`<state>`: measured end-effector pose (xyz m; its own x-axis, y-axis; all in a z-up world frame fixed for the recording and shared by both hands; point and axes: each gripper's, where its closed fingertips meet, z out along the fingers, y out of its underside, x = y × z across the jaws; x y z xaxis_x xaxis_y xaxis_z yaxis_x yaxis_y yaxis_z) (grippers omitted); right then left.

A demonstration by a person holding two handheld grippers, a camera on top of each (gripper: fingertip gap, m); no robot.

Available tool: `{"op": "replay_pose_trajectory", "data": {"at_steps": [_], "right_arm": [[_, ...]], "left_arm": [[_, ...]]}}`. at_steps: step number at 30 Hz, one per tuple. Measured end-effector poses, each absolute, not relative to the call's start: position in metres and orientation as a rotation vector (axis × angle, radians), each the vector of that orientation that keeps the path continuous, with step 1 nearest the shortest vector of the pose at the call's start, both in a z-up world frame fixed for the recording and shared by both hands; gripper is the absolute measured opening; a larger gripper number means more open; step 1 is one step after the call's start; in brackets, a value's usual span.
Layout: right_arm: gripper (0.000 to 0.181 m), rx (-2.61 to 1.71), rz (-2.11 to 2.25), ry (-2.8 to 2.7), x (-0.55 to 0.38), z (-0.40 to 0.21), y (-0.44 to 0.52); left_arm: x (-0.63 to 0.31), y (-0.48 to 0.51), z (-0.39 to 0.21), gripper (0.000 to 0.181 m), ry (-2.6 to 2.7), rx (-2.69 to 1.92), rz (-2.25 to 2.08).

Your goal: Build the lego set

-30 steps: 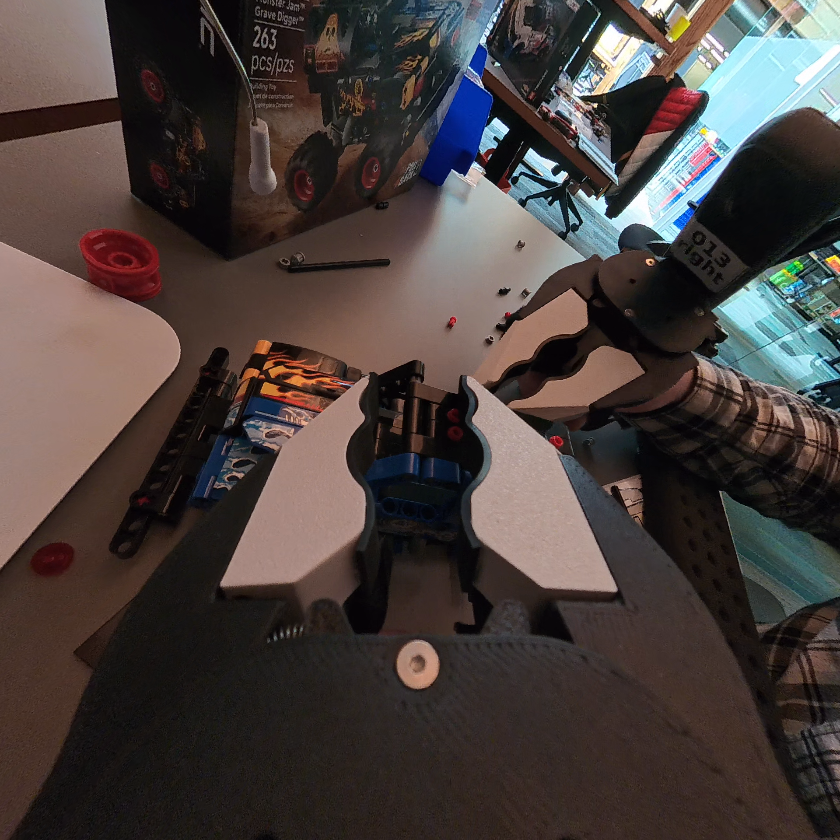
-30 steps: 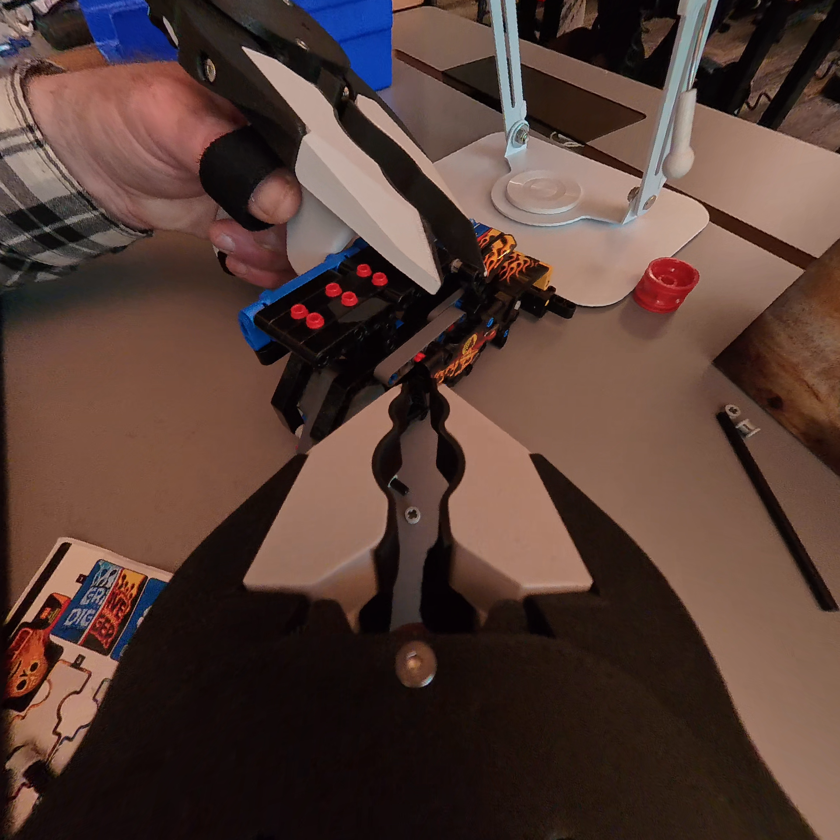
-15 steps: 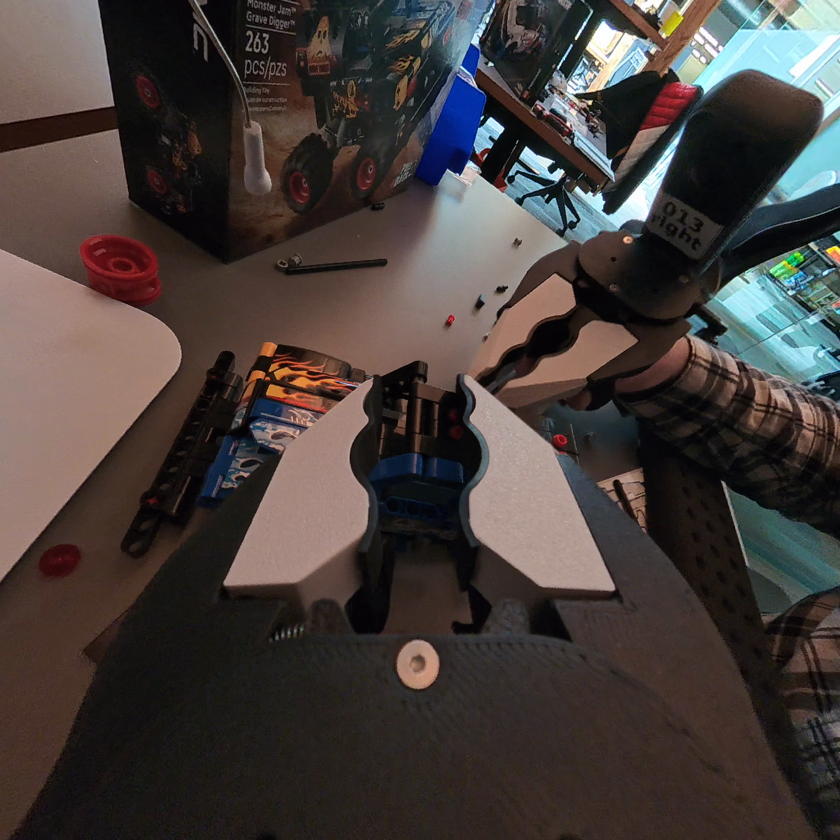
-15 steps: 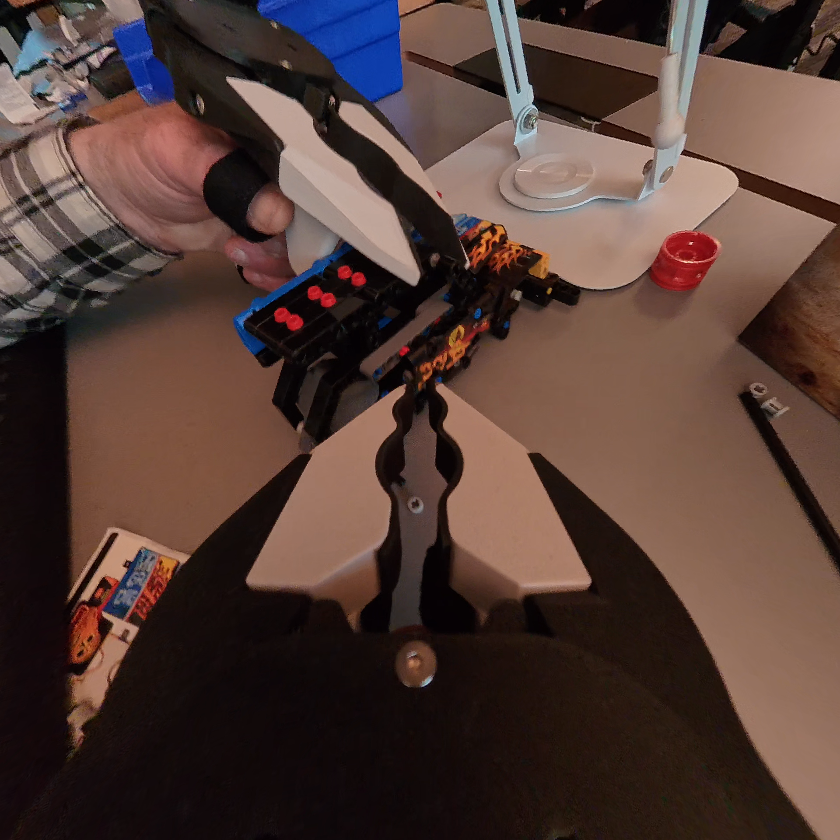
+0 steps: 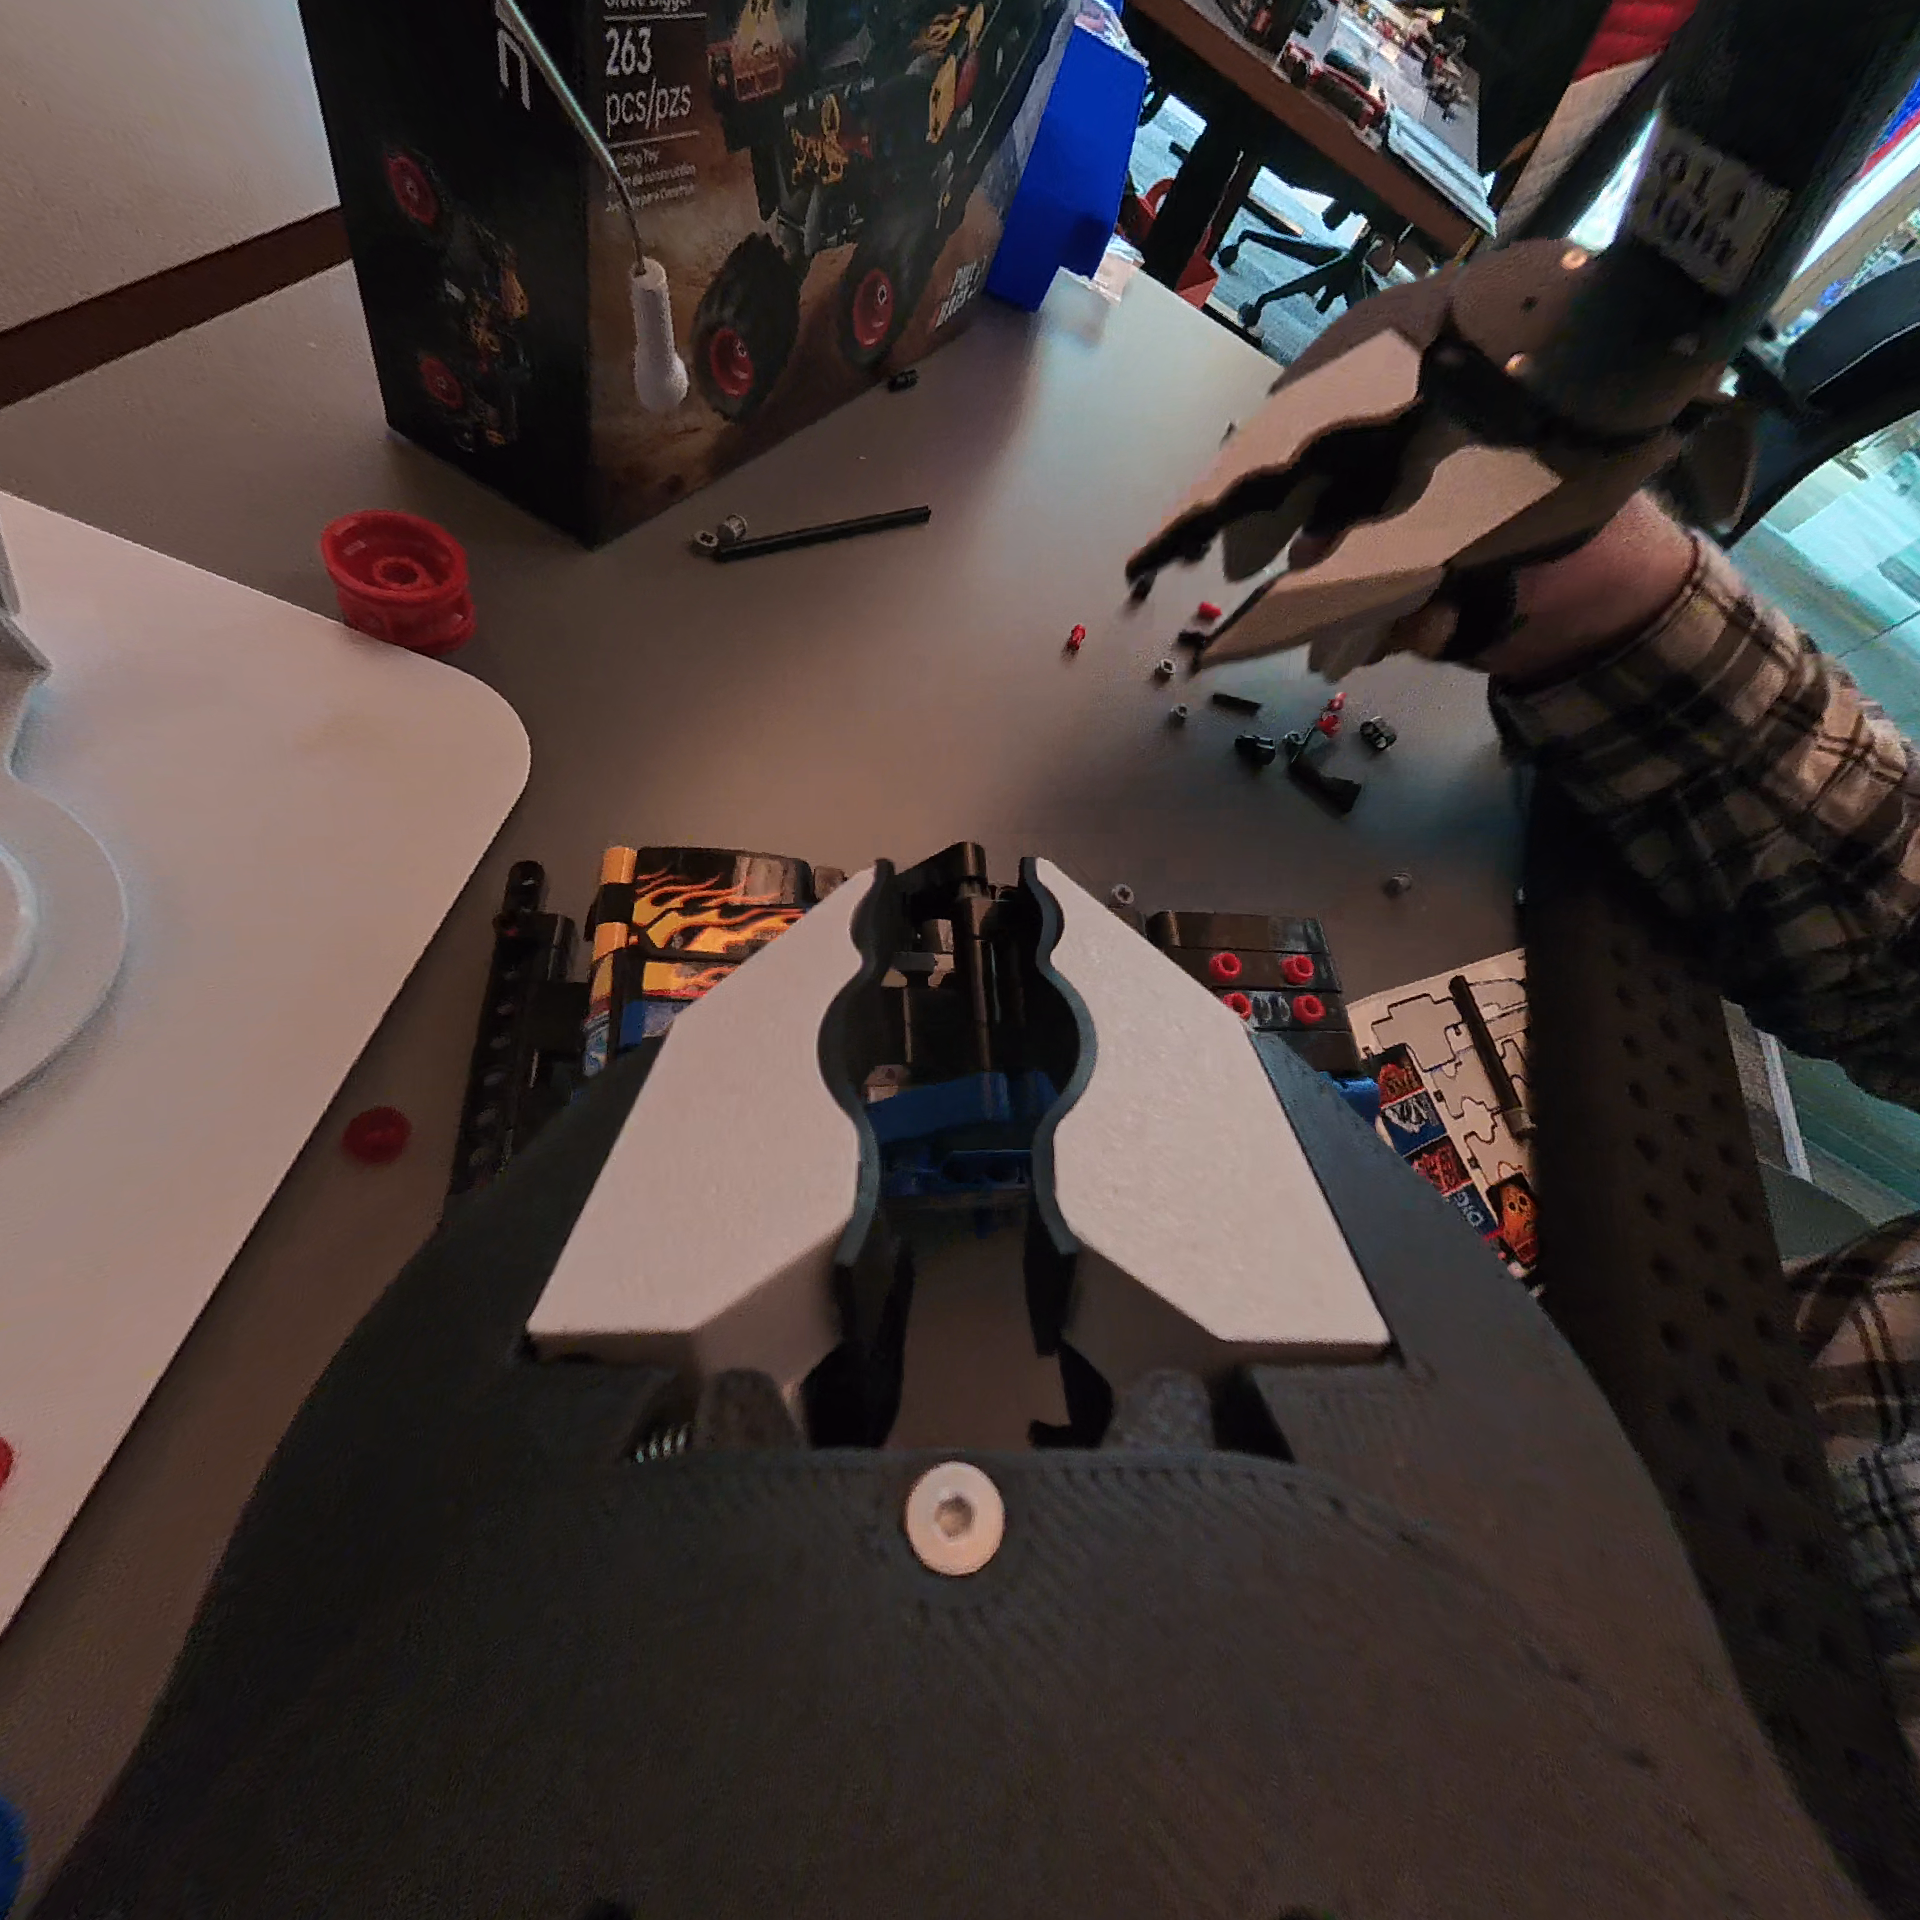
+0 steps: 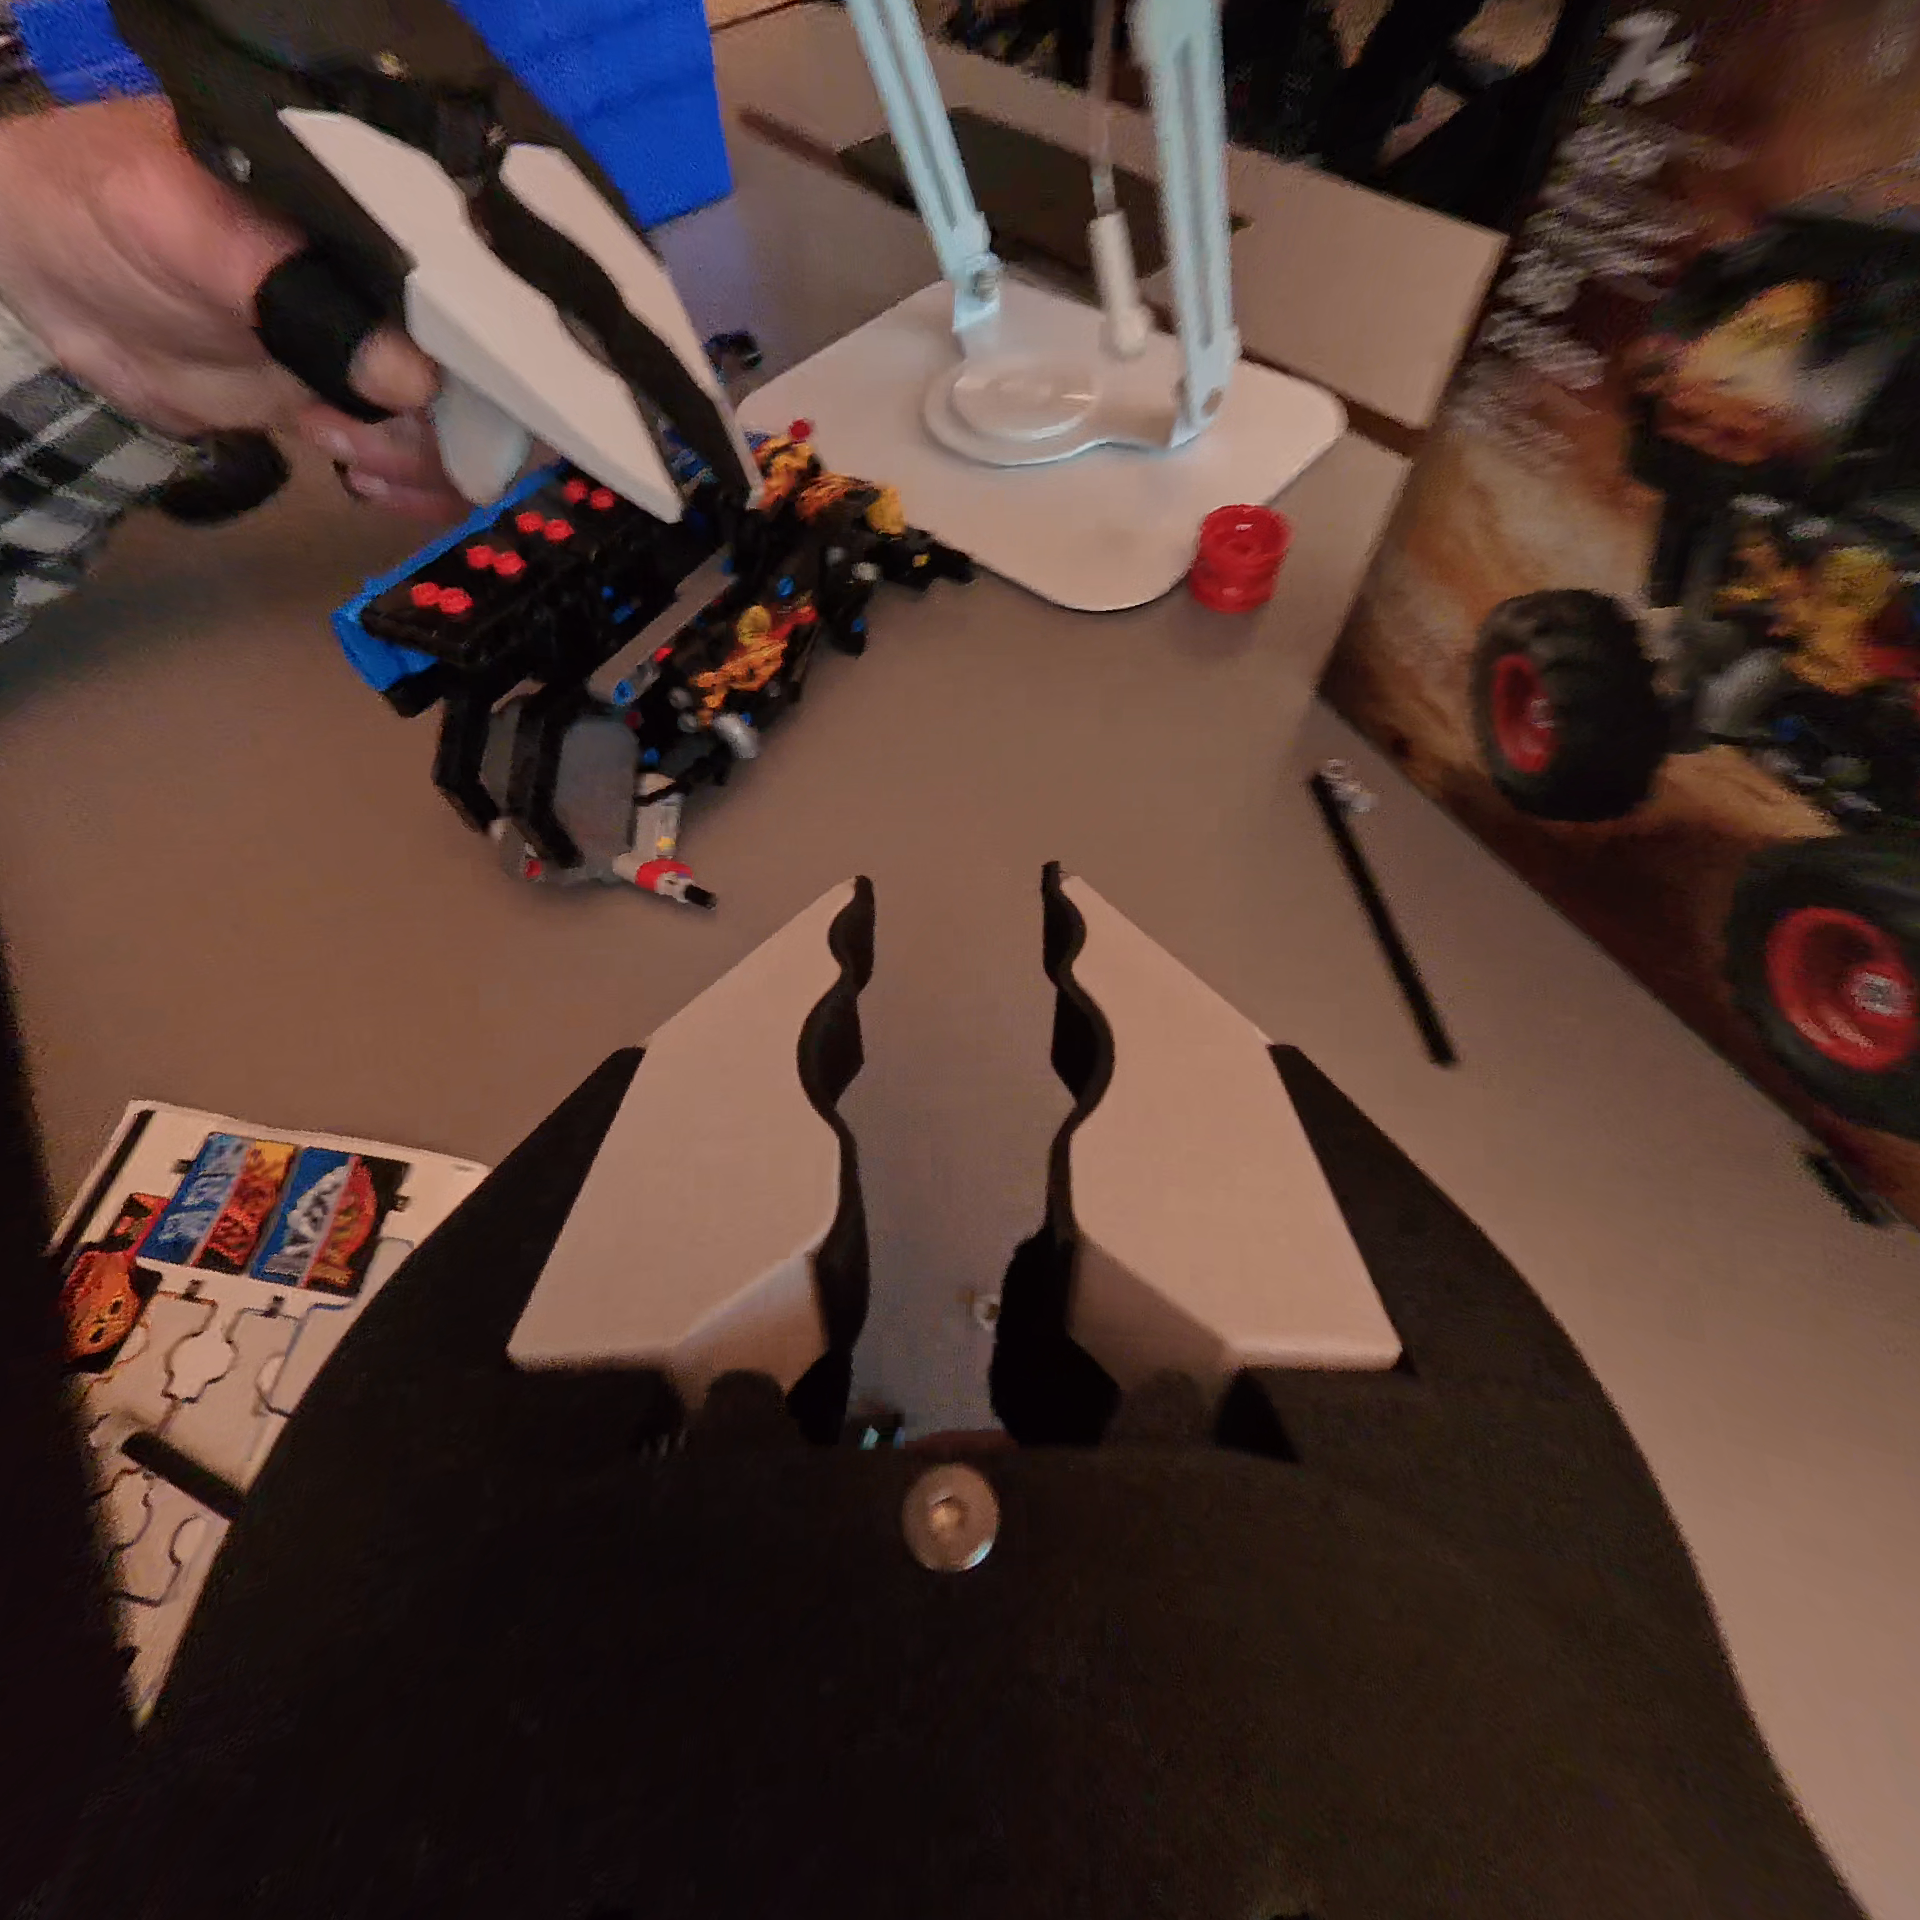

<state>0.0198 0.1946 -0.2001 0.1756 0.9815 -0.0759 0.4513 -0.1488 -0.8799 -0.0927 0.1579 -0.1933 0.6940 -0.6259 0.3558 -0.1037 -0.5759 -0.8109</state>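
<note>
Two tongs: left gripping lego build; right agape

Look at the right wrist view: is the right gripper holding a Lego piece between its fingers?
No: the right gripper is open, and only bare grey table shows between its fingers.

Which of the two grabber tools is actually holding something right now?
The left gripper: its fingers are clamped around the black-and-blue lego truck chassis. The right gripper hangs open above bare table with nothing between its fingers.
</note>
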Motion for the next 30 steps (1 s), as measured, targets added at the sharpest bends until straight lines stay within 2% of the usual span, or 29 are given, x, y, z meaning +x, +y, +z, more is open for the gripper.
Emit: {"op": "replay_pose_trajectory", "data": {"at_steps": [5,6,9,11,15,20,22,23,27,30], "right_arm": [[0.034,-1.774,0.762,-1.361,0.055,-0.198,0.214],[0.028,-1.783,0.728,-1.388,0.061,-0.2,0.214],[0.023,-1.786,0.71,-1.391,0.074,-0.197,0.214],[0.033,-1.808,0.725,-1.407,0.081,-0.197,0.207],[0.07,-1.906,0.674,-1.517,0.097,-0.215,0.189],[0.094,-1.911,0.626,-1.481,0.116,-0.215,0.187],[0.093,-1.922,0.615,-1.463,0.122,-0.216,0.188],[0.094,-1.915,0.637,-1.47,0.12,-0.216,0.184],[0.075,-1.874,0.696,-1.47,0.09,-0.216,0.168],[0.07,-1.877,0.703,-1.557,0.054,-0.231,0.143]], "left_arm": [[-0.093,0.147,-0.194,0.021,0.613,-2.115,-0.843],[-0.094,0.146,-0.194,0.023,0.62,-2.118,-0.846],[-0.095,0.138,-0.194,0.022,0.665,-2.125,-0.865],[-0.097,0.129,-0.195,0.023,0.7,-2.145,-0.888],[-0.103,0.114,-0.2,0.023,0.79,-2.19,-0.863],[-0.111,0.099,-0.204,0.026,0.855,-2.244,-0.844],[-0.116,0.095,-0.205,0.034,0.859,-2.261,-0.833],[-0.117,0.091,-0.205,0.031,0.868,-2.262,-0.836],[-0.126,0.083,-0.206,0.034,0.888,-2.283,-0.792],[-0.124,0.082,-0.205,0.031,0.87,-2.268,-0.816]]}}
